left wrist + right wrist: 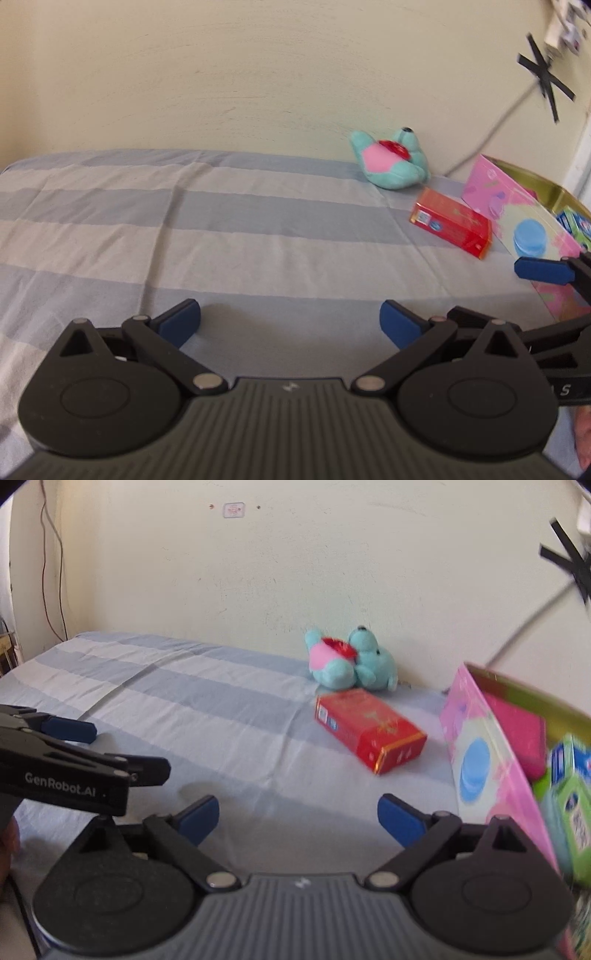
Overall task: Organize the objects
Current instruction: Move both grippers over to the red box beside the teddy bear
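Right gripper (298, 818): jaws standing wide, empty, over bed (184, 709). Left gripper (290, 324): likewise apart. Red box (369, 734) lying flat beside pink bin (476, 716); you're approaching—straddle its narrow sides, pads square.

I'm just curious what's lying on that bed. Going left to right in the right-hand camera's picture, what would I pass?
The other black gripper with blue pads → teal plush toy with a pink belly → red cardboard box → pink storage box holding small packages.

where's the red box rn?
The red box lies flat on the striped sheet, right of centre in both views, between the teal plush by the wall and the pink bin.
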Tool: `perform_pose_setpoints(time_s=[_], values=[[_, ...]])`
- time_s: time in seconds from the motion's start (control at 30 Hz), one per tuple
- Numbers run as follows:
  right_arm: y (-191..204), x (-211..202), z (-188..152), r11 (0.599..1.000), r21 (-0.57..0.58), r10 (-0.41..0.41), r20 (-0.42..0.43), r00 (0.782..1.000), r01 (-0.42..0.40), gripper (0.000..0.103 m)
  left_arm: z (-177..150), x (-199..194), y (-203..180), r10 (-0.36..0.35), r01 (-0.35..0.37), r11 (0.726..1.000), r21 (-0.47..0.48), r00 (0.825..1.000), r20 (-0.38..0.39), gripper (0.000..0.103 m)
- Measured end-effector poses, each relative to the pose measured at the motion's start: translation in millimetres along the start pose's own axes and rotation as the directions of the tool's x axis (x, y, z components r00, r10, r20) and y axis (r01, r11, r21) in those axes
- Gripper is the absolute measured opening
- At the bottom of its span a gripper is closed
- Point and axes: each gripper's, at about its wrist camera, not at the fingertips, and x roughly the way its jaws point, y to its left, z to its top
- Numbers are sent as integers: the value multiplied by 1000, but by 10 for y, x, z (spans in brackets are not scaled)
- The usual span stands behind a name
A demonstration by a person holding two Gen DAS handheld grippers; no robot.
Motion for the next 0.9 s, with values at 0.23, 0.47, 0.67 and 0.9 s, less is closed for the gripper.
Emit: perform_pose_setpoints(time_s=[0.23,0.47,0.67,0.9], values=[[-63,267,217,994,-53,-92,-11,996,91,94,38,32,94,56,-56,998,-10,998,-1,103],[-175,554,404,995,-21,-100,-14,995,100,95,32,29,81,66,-66,998,8,998,-3,103],[-305,863,478,992,19,-123,-62,990,124,100,26,33,82,69,-69,998,13,998,-3,103],[-350,981,542,994,-12,-112,-67,991,111,101,23,38,68,70,-70,997,13,998,-3,103]])
